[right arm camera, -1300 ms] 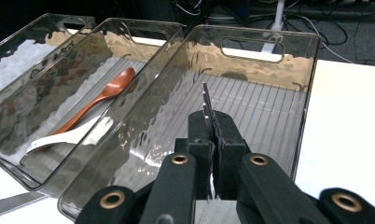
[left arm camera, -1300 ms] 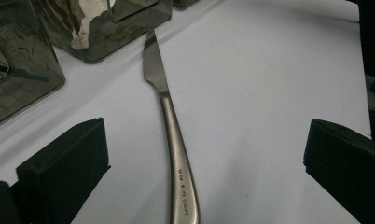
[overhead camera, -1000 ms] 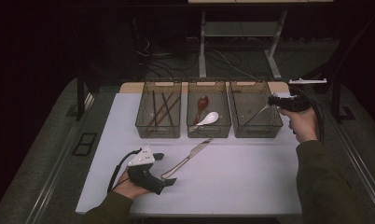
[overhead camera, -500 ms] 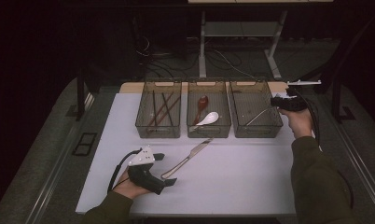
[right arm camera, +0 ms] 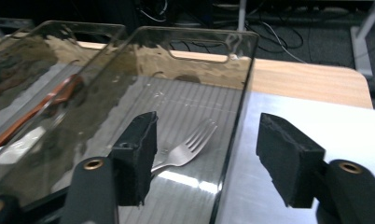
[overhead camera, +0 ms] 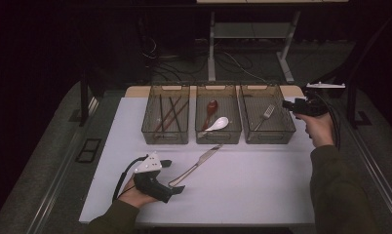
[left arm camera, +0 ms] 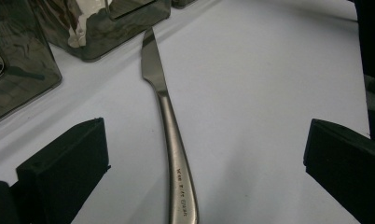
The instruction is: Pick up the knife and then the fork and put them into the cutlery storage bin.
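My right tongs [overhead camera: 287, 104] hang beside the right-hand bin [overhead camera: 288, 132], their jaws having just been opening, with nothing between them. The fork [right arm camera: 188, 147] lies flat on that bin's floor, free of my grip. My left tongs [overhead camera: 172, 175] rest on the white tabletop [overhead camera: 262, 185], jaws spread wide, and the knife [left arm camera: 169, 135] lies between them untouched, its blade tip just short of the middle bin [overhead camera: 218, 138], which holds two spoons.
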Tool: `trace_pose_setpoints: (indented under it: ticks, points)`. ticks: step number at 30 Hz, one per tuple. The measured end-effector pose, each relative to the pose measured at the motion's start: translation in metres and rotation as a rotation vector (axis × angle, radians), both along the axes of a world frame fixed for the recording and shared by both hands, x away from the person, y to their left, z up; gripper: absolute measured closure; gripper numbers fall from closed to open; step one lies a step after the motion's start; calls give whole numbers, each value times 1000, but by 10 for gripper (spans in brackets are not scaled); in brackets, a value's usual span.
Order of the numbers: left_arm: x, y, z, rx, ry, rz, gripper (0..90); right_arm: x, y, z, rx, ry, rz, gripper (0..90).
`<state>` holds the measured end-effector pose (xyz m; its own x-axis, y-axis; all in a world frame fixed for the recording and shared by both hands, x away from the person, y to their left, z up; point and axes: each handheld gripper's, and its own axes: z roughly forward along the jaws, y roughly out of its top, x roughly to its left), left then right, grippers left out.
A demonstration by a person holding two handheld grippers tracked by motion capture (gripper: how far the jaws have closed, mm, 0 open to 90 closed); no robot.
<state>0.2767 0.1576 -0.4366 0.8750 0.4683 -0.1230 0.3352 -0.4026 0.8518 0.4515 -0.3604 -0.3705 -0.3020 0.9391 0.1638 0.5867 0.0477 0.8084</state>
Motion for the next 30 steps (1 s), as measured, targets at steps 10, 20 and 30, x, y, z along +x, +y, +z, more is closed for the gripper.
trace_pose_setpoints:
  ticks: [10, 20, 30]
  points:
    - [0, -1, 0, 6, 1, 2, 0, -31, 14, 14, -7, -14, 95, 233]
    - [1, -1, 0, 10, 2, 11, 0, -64, 23, 11, -18, -46, 186, 138]
    - [0, -1, 1, 20, -4, 23, 0, -100, 41, 5, -9, -86, 260, 124]
